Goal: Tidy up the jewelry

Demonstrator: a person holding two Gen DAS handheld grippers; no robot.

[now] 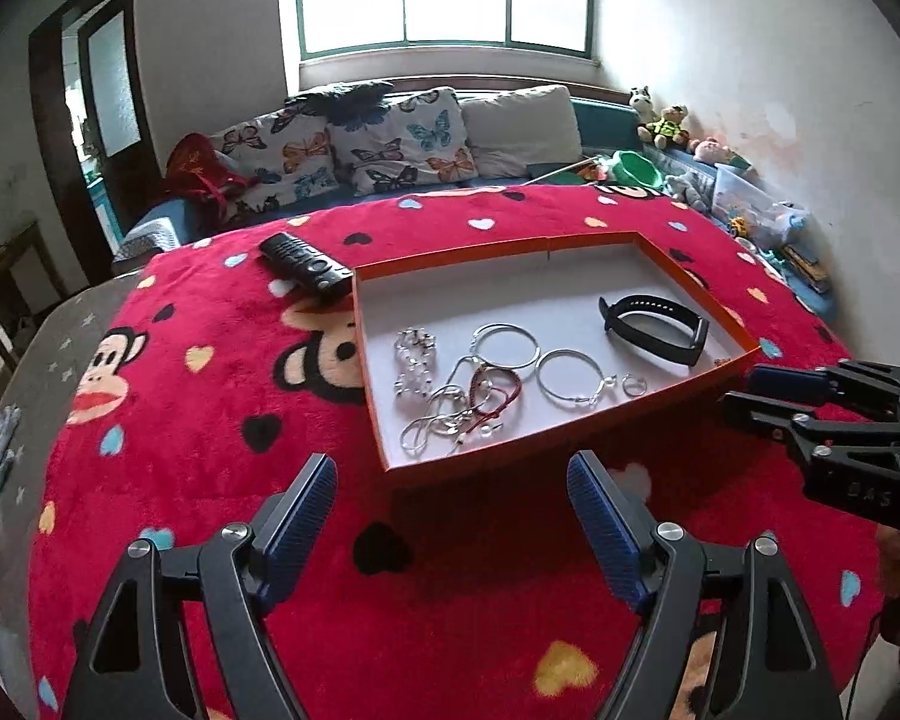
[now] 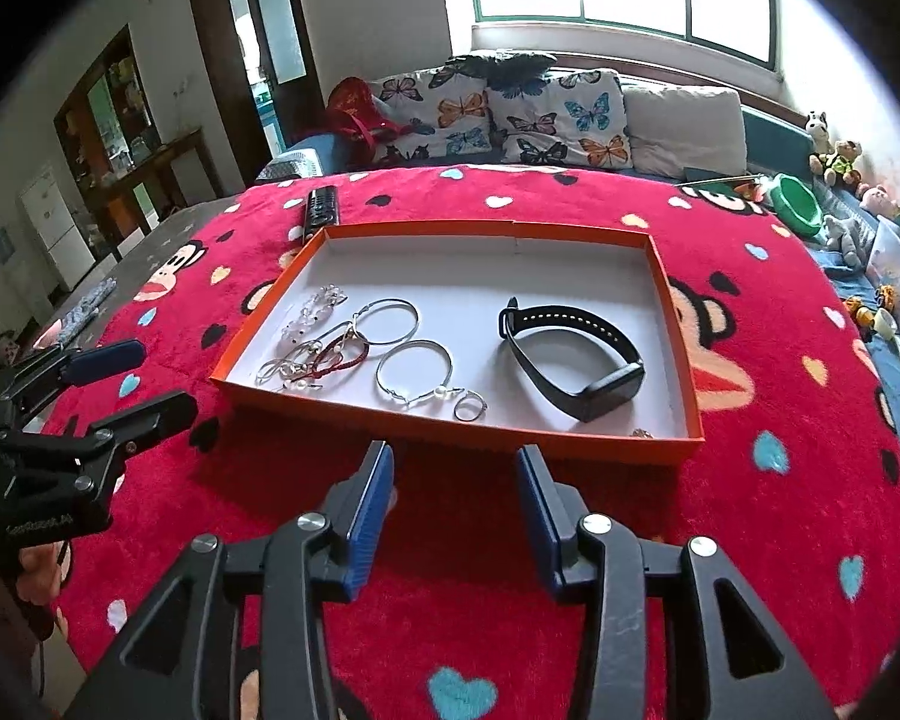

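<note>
While the red monkey-print blanket (image 2: 750,468) covers the counter, the orange tray (image 2: 462,429) lies flat on it, its low walls likely meant to keep loose pieces together. Inside, the black wristband (image 2: 576,354) rests apart at the right, two silver bangles (image 2: 414,369) in the middle, tangled chains (image 2: 312,360) at the left. Near the tray's front, the left claw (image 1: 453,513) gapes wide and the right claw (image 2: 456,504) stands partly open, both empty.
</note>
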